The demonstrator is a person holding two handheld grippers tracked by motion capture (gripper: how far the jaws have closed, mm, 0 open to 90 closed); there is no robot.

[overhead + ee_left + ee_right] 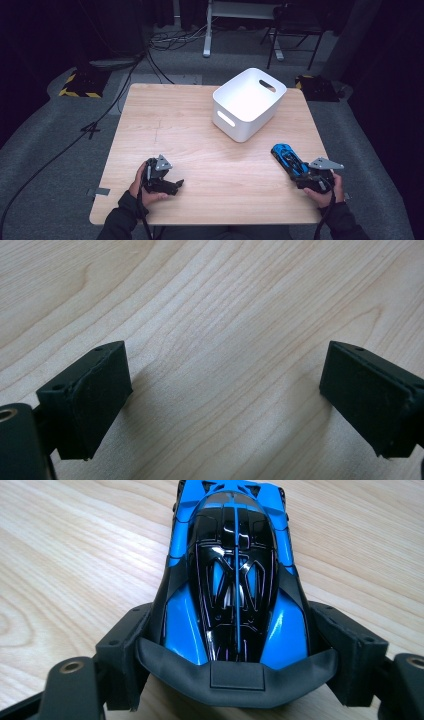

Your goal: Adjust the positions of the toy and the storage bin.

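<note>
A: Where does the blue toy car [289,158] sit against the right claw [303,176]?

B: On the right side of the worktop [210,155], toward the near edge. In the right gripper view the car [232,585] lies lengthwise between the 2 black jaws, its dark winged end nearest the camera, the other end pointing away. The jaws stand close against both flanks of the car, closed about it; the wheels appear to rest on the wood.

A: And the left claw [176,185]?

B: It sits at the near left of the worktop, well apart from the car. In the left gripper view its 2 jaws are spread wide over bare wood, with nothing between them [225,405].

A: What else is around?

B: 1 white bin [248,103] stands on the far half of the worktop, right of centre, beyond the car and apart from it. Nothing lies between the car and the bin. Off the worktop, cables [90,127] run across grey carpet [45,145] at left, and a dark chair [295,25] stands at the far side.

A: Materials and shapes?

B: The car is glossy blue with a black striped canopy and a matt dark rear wing, low and wedge-shaped. The bin is smooth white plastic, rectangular with rounded corners and slot handles cut in its walls. The worktop is pale wood with visible grain. The jaw pads are matt black blocks.
</note>
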